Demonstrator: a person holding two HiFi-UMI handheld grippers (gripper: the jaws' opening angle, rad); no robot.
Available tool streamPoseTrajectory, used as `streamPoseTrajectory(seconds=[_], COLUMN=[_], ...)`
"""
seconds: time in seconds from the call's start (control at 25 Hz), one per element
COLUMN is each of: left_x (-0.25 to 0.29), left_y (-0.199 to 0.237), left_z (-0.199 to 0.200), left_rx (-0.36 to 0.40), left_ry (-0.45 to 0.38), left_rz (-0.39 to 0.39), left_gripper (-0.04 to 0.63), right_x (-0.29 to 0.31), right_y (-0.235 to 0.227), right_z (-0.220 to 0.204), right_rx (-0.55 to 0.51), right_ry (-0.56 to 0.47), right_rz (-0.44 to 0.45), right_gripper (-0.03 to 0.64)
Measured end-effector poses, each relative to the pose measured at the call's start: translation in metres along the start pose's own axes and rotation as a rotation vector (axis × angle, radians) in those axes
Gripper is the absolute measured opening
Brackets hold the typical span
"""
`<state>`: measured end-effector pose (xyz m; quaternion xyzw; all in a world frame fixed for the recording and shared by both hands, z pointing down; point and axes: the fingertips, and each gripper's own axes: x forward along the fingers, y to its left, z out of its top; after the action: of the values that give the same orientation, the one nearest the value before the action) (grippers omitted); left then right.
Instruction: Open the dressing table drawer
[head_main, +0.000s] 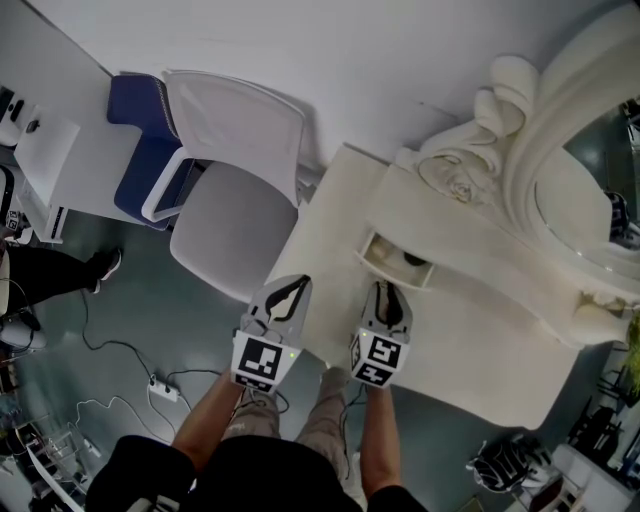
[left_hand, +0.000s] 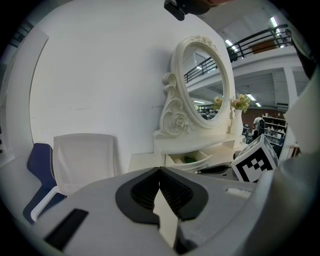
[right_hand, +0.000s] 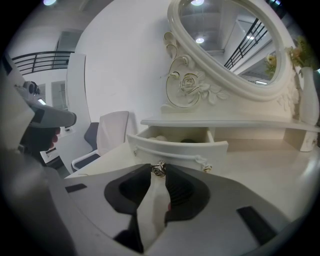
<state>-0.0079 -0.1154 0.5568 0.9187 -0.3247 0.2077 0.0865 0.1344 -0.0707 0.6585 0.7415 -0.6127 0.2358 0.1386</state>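
The cream dressing table (head_main: 470, 340) has its small drawer (head_main: 392, 262) pulled out under the mirror shelf; something dark and something pale lie inside it. In the right gripper view the drawer front (right_hand: 175, 148) faces me, and its small metal knob (right_hand: 159, 169) sits pinched between the tips of my right gripper (right_hand: 159, 173). From the head view the right gripper (head_main: 384, 292) points at the drawer front. My left gripper (head_main: 296, 285) hovers over the table's left edge, apart from the drawer, its jaws closed together on nothing (left_hand: 159, 172).
A large oval mirror (head_main: 585, 160) in a carved frame stands at the table's back. A white and grey chair (head_main: 235, 190) and a blue chair (head_main: 140, 140) are left of the table. Cables and a power strip (head_main: 163, 388) lie on the floor.
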Motion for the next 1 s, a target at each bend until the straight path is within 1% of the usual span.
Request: streamPoseTrajectory(seconds=[0.4, 0.44, 0.48, 0.52, 0.56, 0.76, 1.0], left_x=[-0.007, -0.008, -0.008, -0.009, -0.01, -0.012, -0.012], left_y=[0.003, 0.003, 0.003, 0.003, 0.003, 0.004, 0.001], left_z=[0.0, 0.0, 0.0, 0.0, 0.001, 0.006, 0.016], left_rx=[0.007, 0.008, 0.008, 0.009, 0.01, 0.02, 0.024], left_ry=[0.0, -0.001, -0.001, -0.002, -0.003, -0.01, -0.024], left_rz=[0.004, 0.004, 0.004, 0.004, 0.004, 0.003, -0.008], left_gripper=[0.003, 0.003, 0.003, 0.003, 0.003, 0.003, 0.003], right_x=[-0.002, -0.002, -0.003, -0.003, -0.004, -0.008, -0.014], right_y=[0.001, 0.001, 0.002, 0.003, 0.003, 0.004, 0.004], right_z=[-0.001, -0.001, -0.001, -0.001, -0.001, 0.0, 0.008], right_rx=[0.004, 0.009, 0.017, 0.025, 0.032, 0.03, 0.024], right_ry=[-0.006, -0.007, -0.008, -0.012, -0.016, -0.02, -0.027], right_rz=[-0.02, -0.025, -0.025, -0.021, -0.018, -0.018, -0.022], right_gripper=[0.095, 0.102, 0.122, 0.17, 0.201, 0.216, 0.216])
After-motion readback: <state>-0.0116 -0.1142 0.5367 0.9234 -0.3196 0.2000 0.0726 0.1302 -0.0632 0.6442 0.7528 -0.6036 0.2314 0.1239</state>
